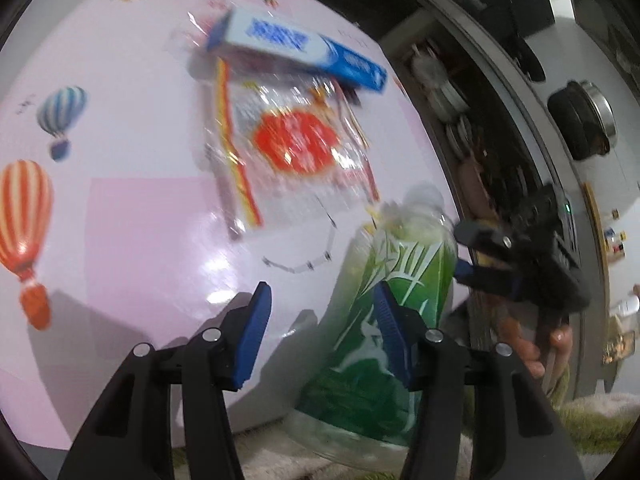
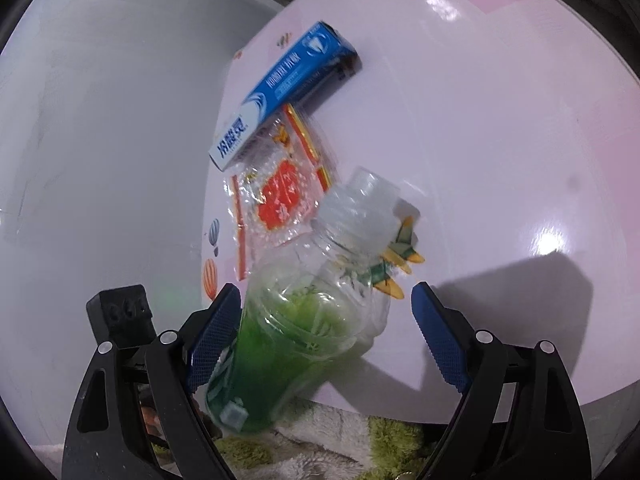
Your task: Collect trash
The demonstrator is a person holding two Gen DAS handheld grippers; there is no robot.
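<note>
A clear plastic bottle (image 1: 404, 264) (image 2: 304, 320) with a green label lies on the table (image 1: 120, 220) (image 2: 480, 140), neck pointing away, its base past the near edge. My left gripper (image 1: 322, 288) is open. Its right pad (image 1: 394, 332) is in front of the bottle and its left pad is off it, over bare table. My right gripper (image 2: 326, 292) (image 1: 460, 252) is open wide around the bottle. Its left pad (image 2: 216, 340) is against the label and the right pad stands well clear. A blue and white toothpaste box (image 1: 296, 48) (image 2: 280, 92) partly covers a clear wrapper (image 1: 296, 144) (image 2: 280, 200) with a red label.
The tabletop is glossy pink and white with hot-air balloon prints (image 1: 24, 216). A shaggy green and white rug (image 2: 332, 432) lies below its near edge. A dark shelf with dishes (image 1: 452, 100) stands to the right. A black block of the left tool (image 2: 118, 312) shows beside my right gripper.
</note>
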